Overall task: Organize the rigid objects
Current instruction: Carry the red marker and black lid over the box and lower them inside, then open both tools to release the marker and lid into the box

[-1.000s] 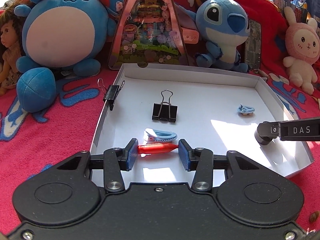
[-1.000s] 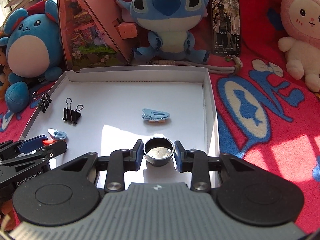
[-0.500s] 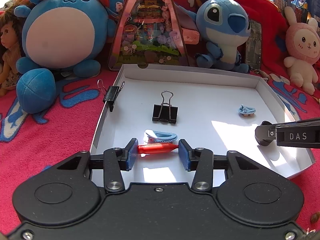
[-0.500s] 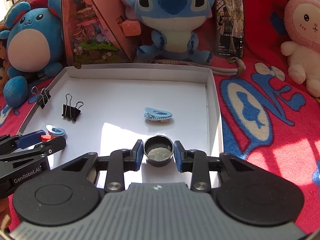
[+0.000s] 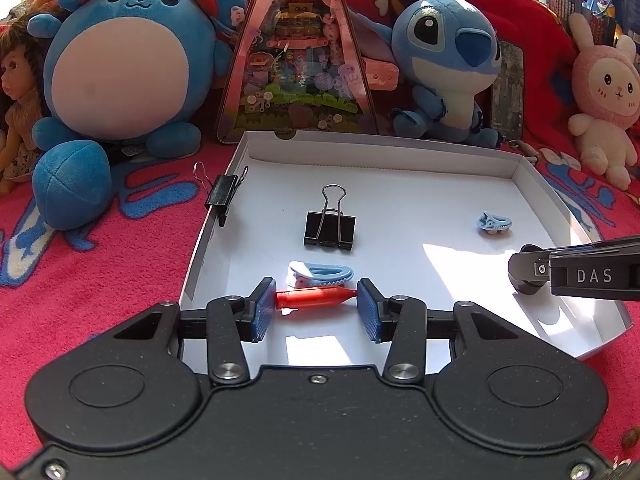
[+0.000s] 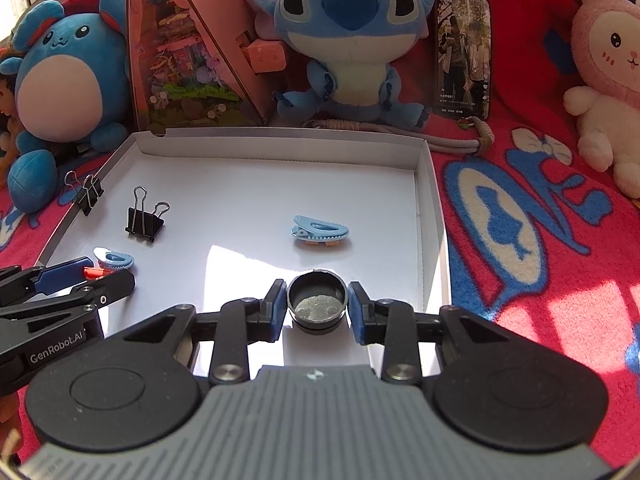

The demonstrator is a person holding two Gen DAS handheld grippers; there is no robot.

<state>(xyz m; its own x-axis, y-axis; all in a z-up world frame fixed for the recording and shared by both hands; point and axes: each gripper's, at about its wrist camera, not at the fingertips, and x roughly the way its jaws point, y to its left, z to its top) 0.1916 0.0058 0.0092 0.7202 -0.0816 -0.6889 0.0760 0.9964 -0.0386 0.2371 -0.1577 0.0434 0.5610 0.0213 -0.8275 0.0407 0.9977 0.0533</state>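
A shallow white tray (image 5: 380, 152) lies on a red blanket. My left gripper (image 5: 316, 304) is at the tray's near left corner. It is shut on a small red plastic piece (image 5: 316, 297) held lengthwise between its blue pads. Just beyond it lies a light blue clip (image 5: 320, 274). My right gripper (image 6: 317, 308) is at the tray's near right. Its jaws are opening around a small dark round cup (image 6: 317, 304) that rests on the tray floor (image 6: 240, 200). Thin gaps show at both pads.
In the tray lie a black binder clip (image 5: 329, 230) and a second blue clip (image 6: 320, 232). Another binder clip (image 5: 222, 196) grips the left rim. Plush toys (image 6: 352, 40), a triangular pink box (image 5: 296, 60) and a phone (image 6: 464, 52) line the far side.
The right gripper's pads have parted slightly from the round cup. The left gripper and its red piece have stayed put.
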